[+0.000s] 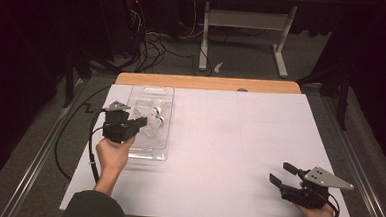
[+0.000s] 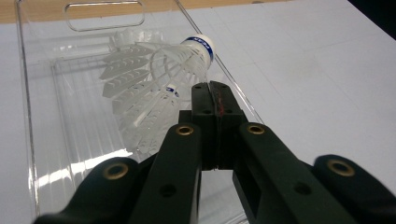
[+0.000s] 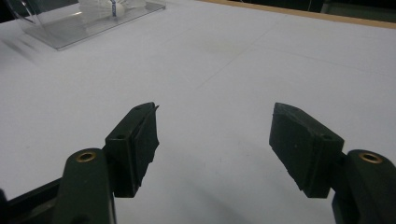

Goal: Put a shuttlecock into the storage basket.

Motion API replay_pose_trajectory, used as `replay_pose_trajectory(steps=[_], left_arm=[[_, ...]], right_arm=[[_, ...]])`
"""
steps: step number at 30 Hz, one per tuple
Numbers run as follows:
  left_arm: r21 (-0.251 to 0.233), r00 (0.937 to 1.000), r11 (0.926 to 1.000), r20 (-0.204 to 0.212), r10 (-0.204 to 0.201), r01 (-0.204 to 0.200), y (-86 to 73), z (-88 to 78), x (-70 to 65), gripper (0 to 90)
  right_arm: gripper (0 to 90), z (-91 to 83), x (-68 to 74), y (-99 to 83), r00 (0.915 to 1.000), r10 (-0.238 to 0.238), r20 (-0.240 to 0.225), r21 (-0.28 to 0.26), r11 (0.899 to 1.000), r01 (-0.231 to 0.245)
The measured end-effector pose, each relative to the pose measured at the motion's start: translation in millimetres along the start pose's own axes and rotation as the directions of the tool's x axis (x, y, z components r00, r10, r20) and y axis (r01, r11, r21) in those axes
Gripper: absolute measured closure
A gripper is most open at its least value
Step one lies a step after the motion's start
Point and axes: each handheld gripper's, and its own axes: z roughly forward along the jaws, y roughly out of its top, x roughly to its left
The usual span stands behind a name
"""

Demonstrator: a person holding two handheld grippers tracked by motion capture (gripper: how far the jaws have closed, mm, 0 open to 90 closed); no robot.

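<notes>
Left gripper (image 2: 215,93) hanging over the clear tray (image 2: 28,116), jaws pressed together on nothing, two shuttlecocks (image 2: 159,65) lying inside just beyond its tips, right gripper (image 3: 215,135) resting wide open and empty on the white table (image 1: 229,140), well apart, lower shuttlecock partly hidden behind the jaws.

A big white sheet (image 1: 229,140) covers the table. A brown wooden edge (image 1: 207,82) of the table peeks out at the far side. Behind the table is a grey floor (image 1: 243,58). Black cables (image 1: 151,49) lie in a tangle there, to the left. A white metal stand (image 1: 245,19) is behind the table too, with a small white thing (image 1: 217,66) on the floor near its leg.
</notes>
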Motion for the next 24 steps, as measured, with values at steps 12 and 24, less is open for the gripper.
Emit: replay_pose_trajectory(steps=[12, 24], left_arm=[[0.014, 0.9986, 0.9998, -0.052, -0.011, 0.012, 4.1, 11.4, 5.1, 89.8], [0.031, 0.9961, 0.9986, -0.078, -0.041, 0.044, 12.0, 22.4, 15.4, 89.8]], right_arm=[[32.7, -0.2, 0.2, 0.2, 1.0, -0.005, -0.002, -0.003, 1.0, 0.005], [32.7, 0.0, 0.1, 0.0, 1.0, -0.002, -0.003, 0.0, 1.0, 0.002]])
